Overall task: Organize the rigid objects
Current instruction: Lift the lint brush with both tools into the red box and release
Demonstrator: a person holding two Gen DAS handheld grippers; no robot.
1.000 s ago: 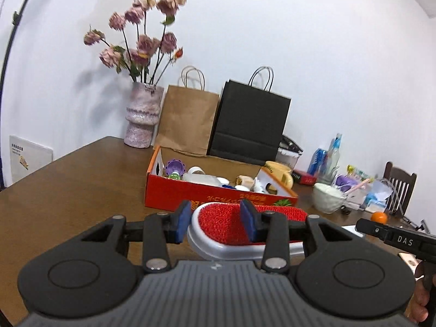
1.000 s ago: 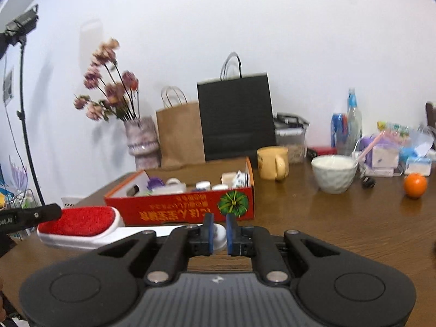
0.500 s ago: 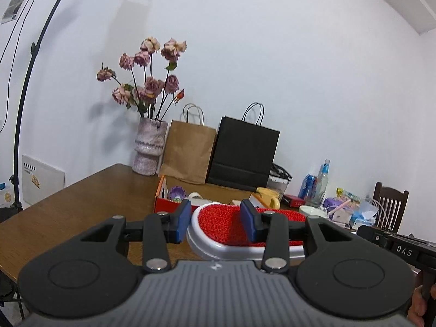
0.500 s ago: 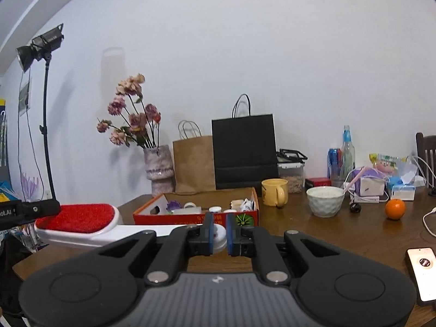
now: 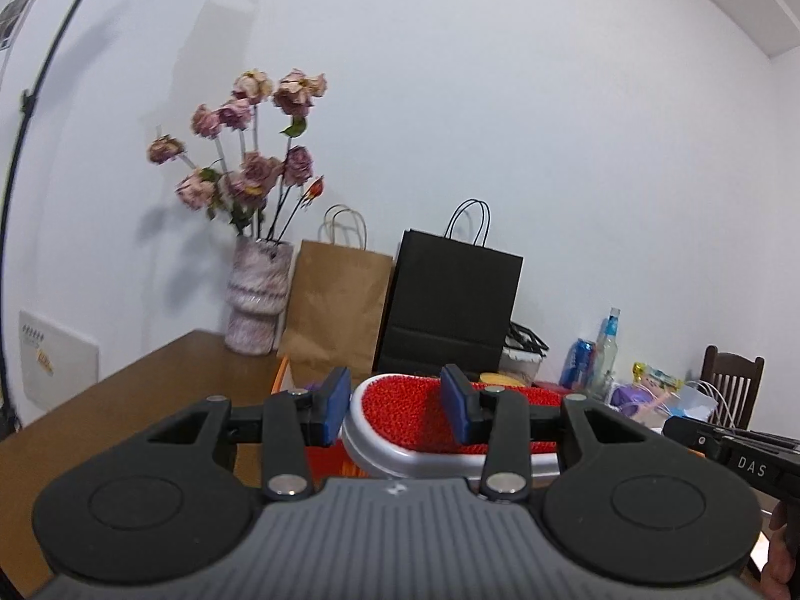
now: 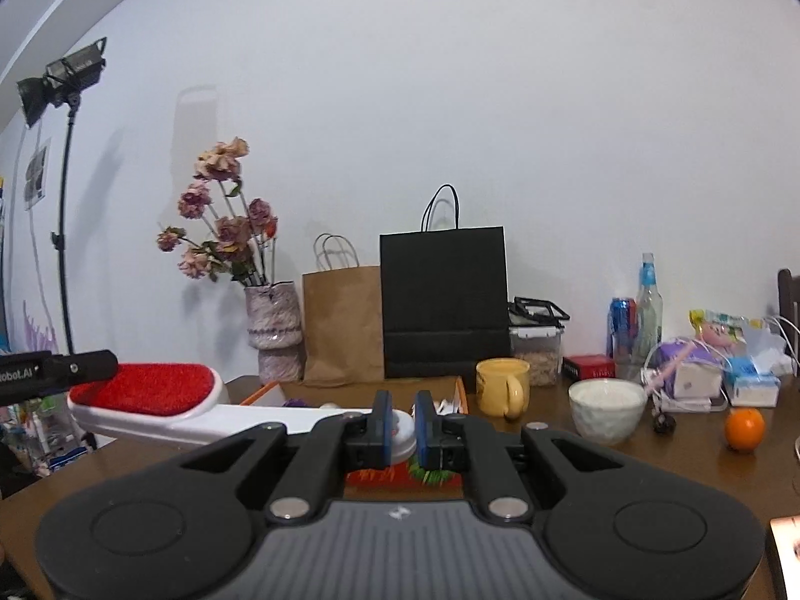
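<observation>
A lint brush with a red pad and white body is held in the air by both grippers. My left gripper [image 5: 395, 407] is shut on its red head [image 5: 405, 410]. My right gripper [image 6: 400, 425] is shut on the round end of its white handle [image 6: 280, 420]; the red head [image 6: 145, 390] shows at the left, next to the left gripper's tip. The orange box [image 6: 400, 475] of small items lies below and beyond the brush, mostly hidden by the grippers.
On the wooden table [image 6: 650, 455] stand a vase of dried roses [image 6: 272, 330], a brown bag [image 6: 342, 325], a black bag [image 6: 445, 310], a yellow mug [image 6: 500, 392], a white bowl [image 6: 607, 410], an orange [image 6: 745, 427], bottles and packets. A light stand [image 6: 62, 200] is at left.
Both grippers have risen and pulled back with the brush held between them; the box and table have sunk lower in both views.
</observation>
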